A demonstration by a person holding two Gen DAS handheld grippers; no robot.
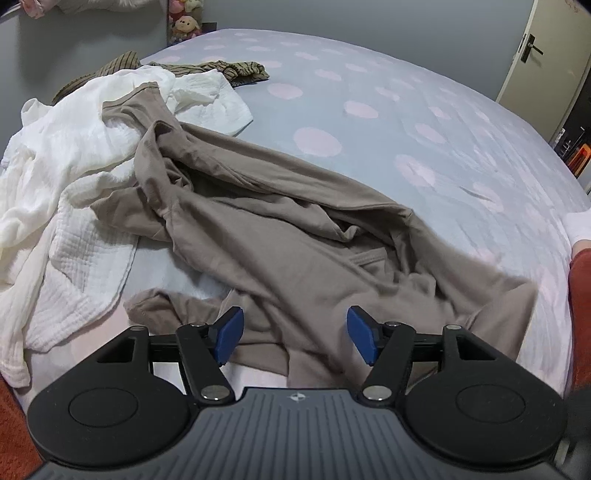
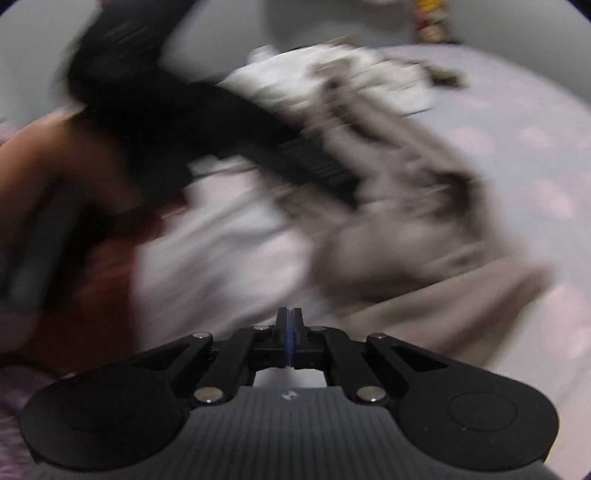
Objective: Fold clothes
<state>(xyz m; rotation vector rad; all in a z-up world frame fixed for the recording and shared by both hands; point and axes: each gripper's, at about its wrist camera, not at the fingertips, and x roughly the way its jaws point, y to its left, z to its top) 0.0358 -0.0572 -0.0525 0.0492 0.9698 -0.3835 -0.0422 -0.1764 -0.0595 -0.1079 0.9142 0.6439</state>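
Crumpled taupe jersey garment (image 1: 280, 229) sprawls across centre frame on the dotted lilac bed (image 1: 424, 110), unfolded. Left gripper (image 1: 295, 334), jaws wide, hovers over its near hem, presumably to grasp. Right gripper (image 2: 290, 332): jaws closed, empty, view blurred.

Taupe garments: one (image 1: 280, 236), crumpled on the bed (image 1: 461, 122)
White garments: one heap (image 1: 62, 177), touching the taupe garment; how many pieces, cannot tell
Striped olive garments: one (image 1: 225, 70), beyond the white heap
Grippers: two, left gripper (image 1: 295, 334) with jaws apart, right gripper (image 2: 290, 332) with jaws together
Plush toys: a small cluster (image 1: 184, 22) past the bed's far corner, number unclear
Doors: one (image 1: 546, 55), beyond the bed
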